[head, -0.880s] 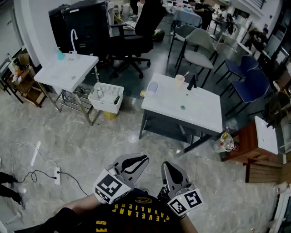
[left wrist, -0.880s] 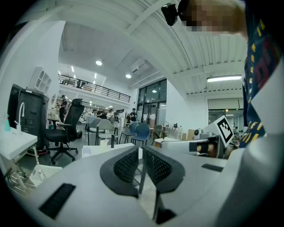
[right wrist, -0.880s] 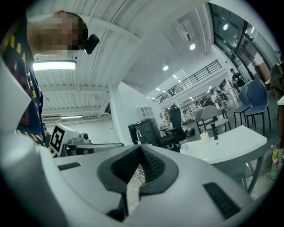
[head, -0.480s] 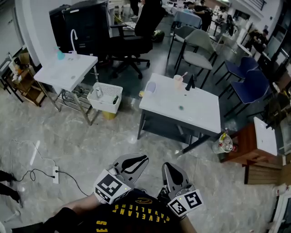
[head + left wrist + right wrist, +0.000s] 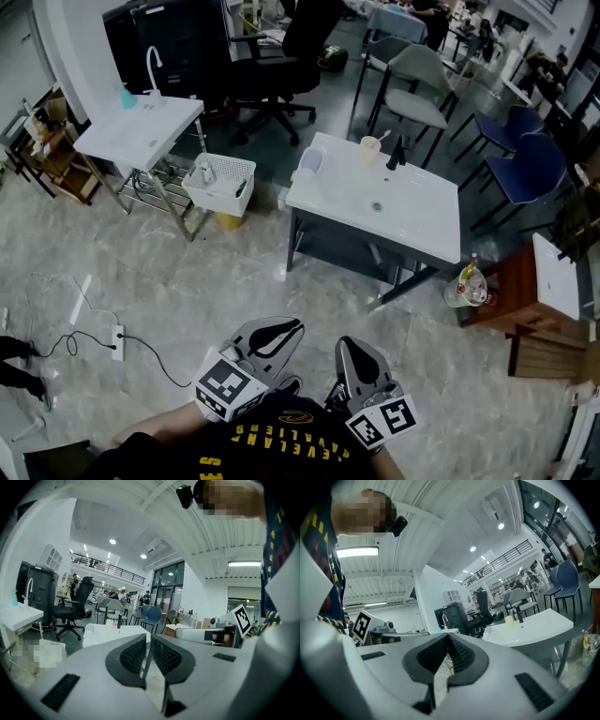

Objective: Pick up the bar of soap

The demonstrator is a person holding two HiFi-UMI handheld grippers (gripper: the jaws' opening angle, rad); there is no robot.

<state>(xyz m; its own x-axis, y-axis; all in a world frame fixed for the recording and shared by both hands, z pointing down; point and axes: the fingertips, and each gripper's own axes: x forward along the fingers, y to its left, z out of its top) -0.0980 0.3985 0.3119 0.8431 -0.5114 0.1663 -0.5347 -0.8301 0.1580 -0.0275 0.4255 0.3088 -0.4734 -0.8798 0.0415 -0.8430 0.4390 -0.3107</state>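
No bar of soap can be made out for certain. A small pale object (image 5: 310,161) lies at the far left corner of the white sink table (image 5: 412,230), too small to identify. A cup (image 5: 370,146) and a black tap (image 5: 394,154) stand at the table's far edge. My left gripper (image 5: 281,329) and right gripper (image 5: 348,346) are held low by my chest, well short of the table. Both are shut with nothing between the pads, as the left gripper view (image 5: 149,652) and the right gripper view (image 5: 449,651) show.
A second white sink (image 5: 141,129) with a tap and a blue bottle stands at the left, a white basket (image 5: 221,184) beside it. Chairs crowd behind the table. A wooden cabinet (image 5: 525,291) and a bottle (image 5: 466,285) are at the right; a power strip (image 5: 117,342) lies on the floor.
The view has shifted slightly, so the table and the left sink sit a little differently in the frame. Both grippers stay shut in the same place by my chest.
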